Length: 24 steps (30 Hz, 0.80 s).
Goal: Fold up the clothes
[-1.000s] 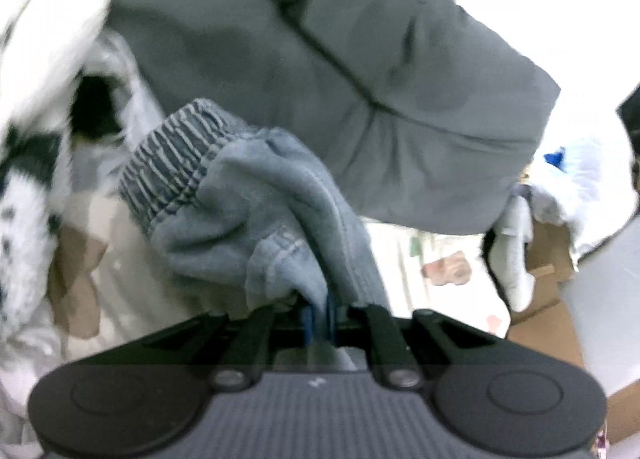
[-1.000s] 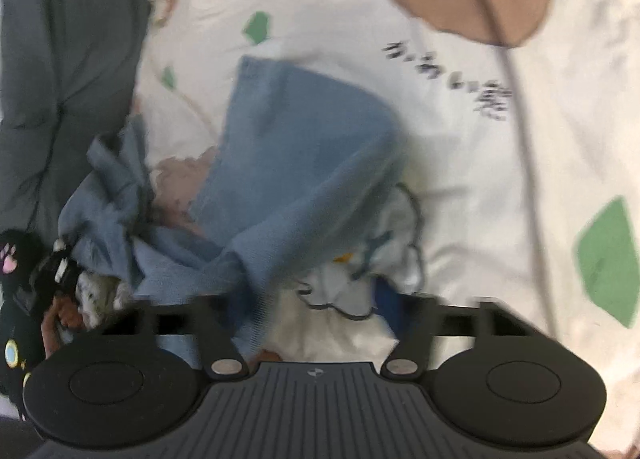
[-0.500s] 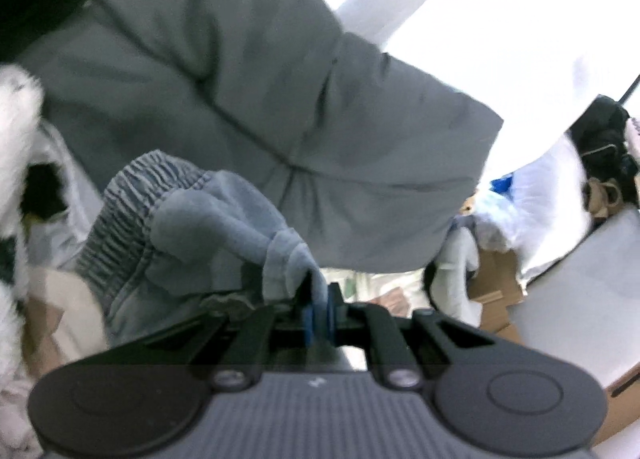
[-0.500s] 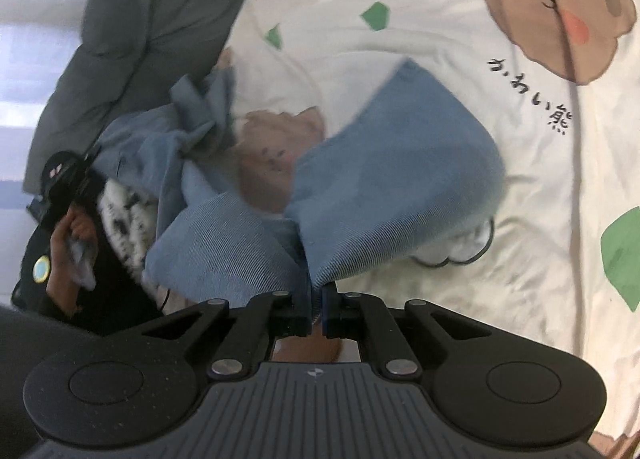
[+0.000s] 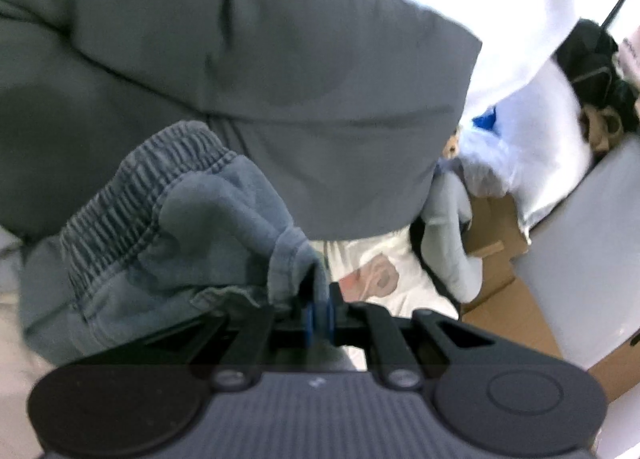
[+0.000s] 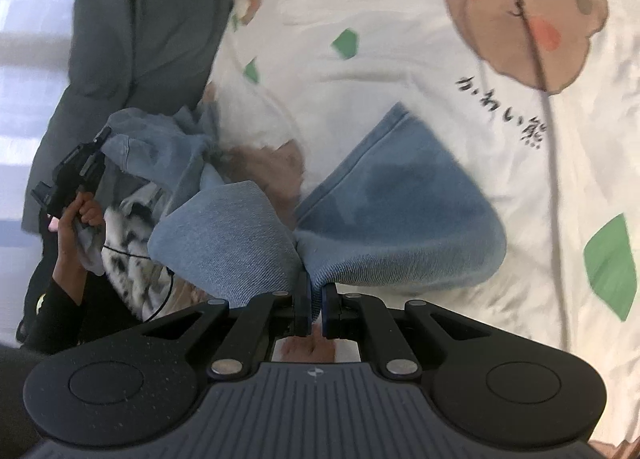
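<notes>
While the blue denim garment hangs bunched between my two tongs above the bear-print sheet, my right gripper is clenched on a fold of it. My left gripper pinches its hem beside the elastic waistband. A grey garment lies beyond.

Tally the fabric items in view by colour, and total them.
Blue: 1, the denim garment held by both hand-held grippers.
Grey: 1, the grey jacket.
White with bear print: 1, the bedsheet.
Black-and-white spotted: 1, the fleece.
Total: 4.
</notes>
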Available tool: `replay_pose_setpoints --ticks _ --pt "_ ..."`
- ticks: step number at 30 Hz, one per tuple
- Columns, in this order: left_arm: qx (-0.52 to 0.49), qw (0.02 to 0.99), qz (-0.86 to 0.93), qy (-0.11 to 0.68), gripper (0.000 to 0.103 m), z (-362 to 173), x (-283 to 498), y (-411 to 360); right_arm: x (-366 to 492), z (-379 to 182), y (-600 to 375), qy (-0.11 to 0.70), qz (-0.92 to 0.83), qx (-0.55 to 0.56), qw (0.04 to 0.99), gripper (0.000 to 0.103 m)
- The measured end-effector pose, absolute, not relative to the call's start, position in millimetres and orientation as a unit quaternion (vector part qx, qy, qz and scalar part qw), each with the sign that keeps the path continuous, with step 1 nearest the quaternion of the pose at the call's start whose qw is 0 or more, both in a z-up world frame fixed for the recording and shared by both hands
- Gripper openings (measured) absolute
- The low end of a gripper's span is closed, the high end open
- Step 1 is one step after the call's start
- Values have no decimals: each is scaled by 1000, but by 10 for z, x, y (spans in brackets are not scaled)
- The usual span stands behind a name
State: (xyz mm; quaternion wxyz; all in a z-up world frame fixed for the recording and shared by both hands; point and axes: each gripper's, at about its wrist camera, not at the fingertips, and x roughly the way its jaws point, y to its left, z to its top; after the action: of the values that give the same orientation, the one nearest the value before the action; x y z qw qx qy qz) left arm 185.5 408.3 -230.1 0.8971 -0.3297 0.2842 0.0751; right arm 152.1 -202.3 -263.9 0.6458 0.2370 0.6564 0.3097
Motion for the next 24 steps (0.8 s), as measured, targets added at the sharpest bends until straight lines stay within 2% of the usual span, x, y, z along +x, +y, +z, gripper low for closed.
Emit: replay_pose_setpoints --ticks 4,5,6,10,11,12,14,16,19,24 --pt "-327 890 74 308 8 -2517 2193 4003 1682 -2759 -2108 656 267 246 662 3" --pt "-331 885 76 318 11 -2573 2274 4003 1719 -2788 -2116 654 259 248 666 3" --pt "-343 874 81 333 19 -2641 2346 4023 1757 -2818 -2124 653 251 250 670 4" --pt "-346 861 93 361 37 -2729 2471 4044 1909 -2874 -2139 647 211 250 689 9" --pt "-333 866 97 360 53 -2714 2456 4044 1943 -2853 -2122 645 200 235 699 10" --pt "-324 870 101 359 64 -2686 2429 4044 1967 -2830 -2121 642 191 224 708 14" --pt "-317 876 98 351 66 -2644 2342 4059 2013 -2783 -2122 634 175 204 725 26" --pt "-312 874 96 359 66 -2652 2263 4078 2039 -2738 -2168 626 167 194 737 44" --pt "-312 866 114 374 66 -2699 2117 4113 2016 -2685 -2228 618 174 195 742 49" --pt "-329 852 135 383 66 -2809 1894 4176 1902 -2623 -2189 615 194 180 743 50"
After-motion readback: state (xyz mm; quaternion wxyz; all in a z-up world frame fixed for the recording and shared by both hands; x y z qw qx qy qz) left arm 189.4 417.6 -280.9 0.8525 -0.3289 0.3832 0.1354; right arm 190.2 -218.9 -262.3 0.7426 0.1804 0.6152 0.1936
